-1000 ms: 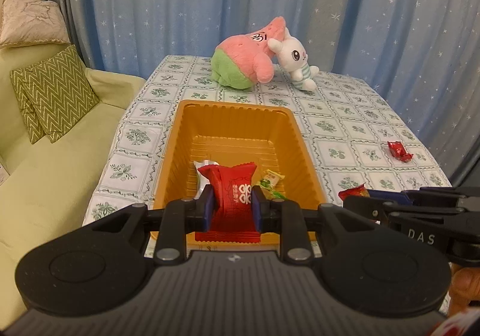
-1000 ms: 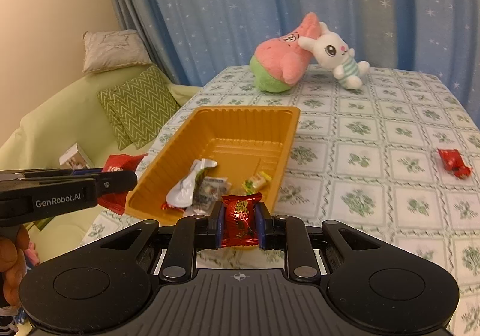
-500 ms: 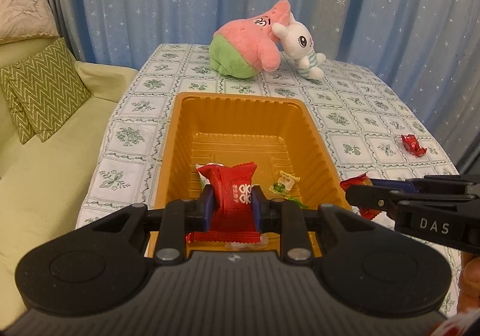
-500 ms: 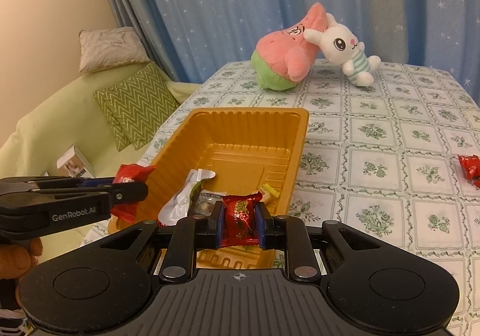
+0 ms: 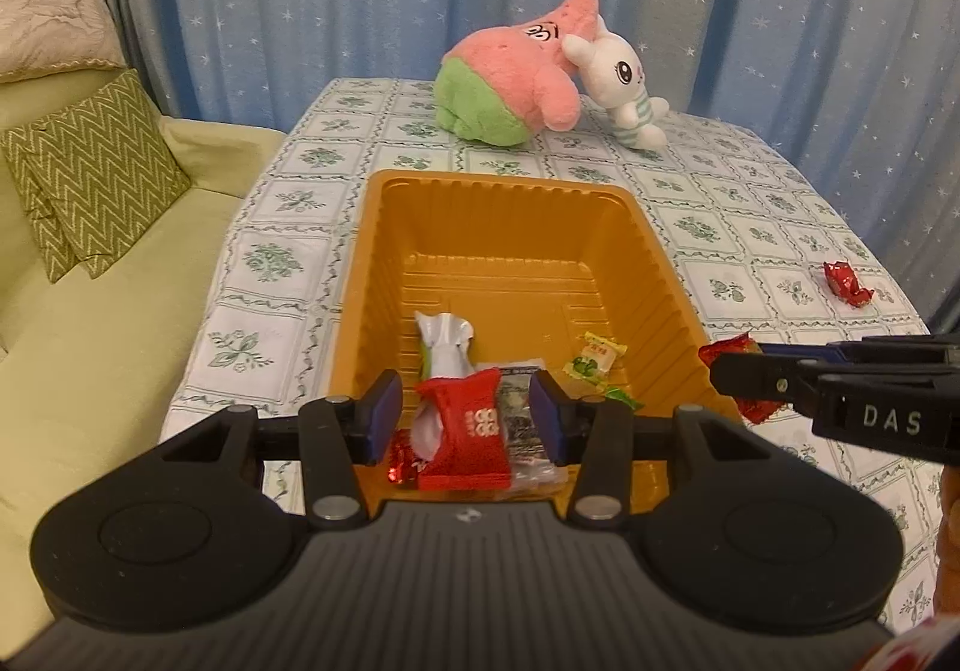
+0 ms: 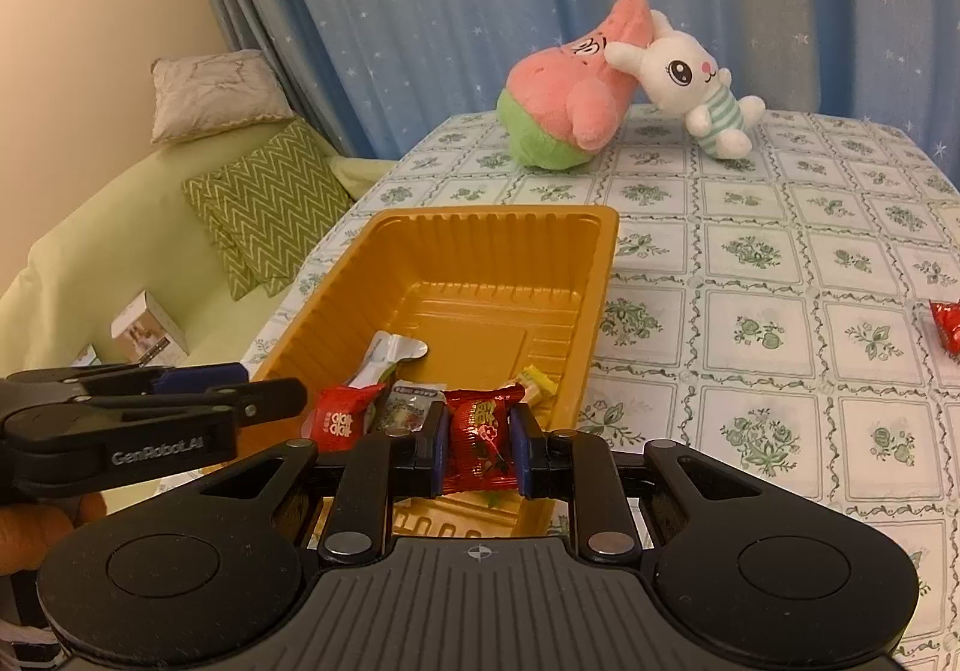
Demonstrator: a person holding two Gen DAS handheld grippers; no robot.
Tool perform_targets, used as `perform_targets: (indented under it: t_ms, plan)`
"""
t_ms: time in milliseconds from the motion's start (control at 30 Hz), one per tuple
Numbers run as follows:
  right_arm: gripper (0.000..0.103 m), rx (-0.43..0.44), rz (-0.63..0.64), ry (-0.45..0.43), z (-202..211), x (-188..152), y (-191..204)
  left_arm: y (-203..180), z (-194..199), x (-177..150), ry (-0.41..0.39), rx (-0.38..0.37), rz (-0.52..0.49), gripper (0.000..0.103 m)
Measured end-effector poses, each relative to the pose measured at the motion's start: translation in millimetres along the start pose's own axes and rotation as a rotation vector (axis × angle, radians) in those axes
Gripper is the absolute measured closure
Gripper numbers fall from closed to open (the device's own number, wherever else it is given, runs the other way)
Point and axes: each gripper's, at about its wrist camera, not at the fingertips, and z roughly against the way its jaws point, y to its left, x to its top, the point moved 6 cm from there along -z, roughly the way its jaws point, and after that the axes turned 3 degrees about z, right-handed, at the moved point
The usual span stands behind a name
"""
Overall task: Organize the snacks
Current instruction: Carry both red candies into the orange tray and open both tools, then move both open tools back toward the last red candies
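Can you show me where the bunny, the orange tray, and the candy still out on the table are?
bunny (image 6: 684,71), right wrist view, its face
orange tray (image 5: 504,227), left wrist view, far inner wall
candy (image 5: 845,282), left wrist view, wrapper middle

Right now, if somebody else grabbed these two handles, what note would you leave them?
Left gripper: fingers open, its red packet lying loose in the orange tray.
Right gripper: shut on a red candy over the tray's near end.
Done: several snacks in the tray, including a white wrapper and a yellow-green candy.
Left: drop the held candy in, then fetch the red candy on the tablecloth.
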Motion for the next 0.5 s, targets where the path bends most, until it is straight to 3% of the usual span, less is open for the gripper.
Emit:
perform_targets:
  t_ms: [400,433,467,500]
  plan:
    - [0.080,0.055,0.027,-0.033,-4.8,14.8,19.6,15.8,12.3,-3.1,-0.019,0.027,0.029,0.060]
    - [0.076,0.059,0.021,-0.026,-7.1,15.5,19.5,17.0,12.8,-3.9,-0.018,0.028,0.032,0.060]
    - [0.059,0.056,0.011,-0.018,-8.5,15.3,18.0,18.1,13.6,-4.8,-0.017,0.028,0.036,0.060]
    - [0.050,0.055,-0.003,-0.017,-8.6,14.8,15.7,19.2,14.8,-5.9,-0.017,0.029,0.039,0.060]
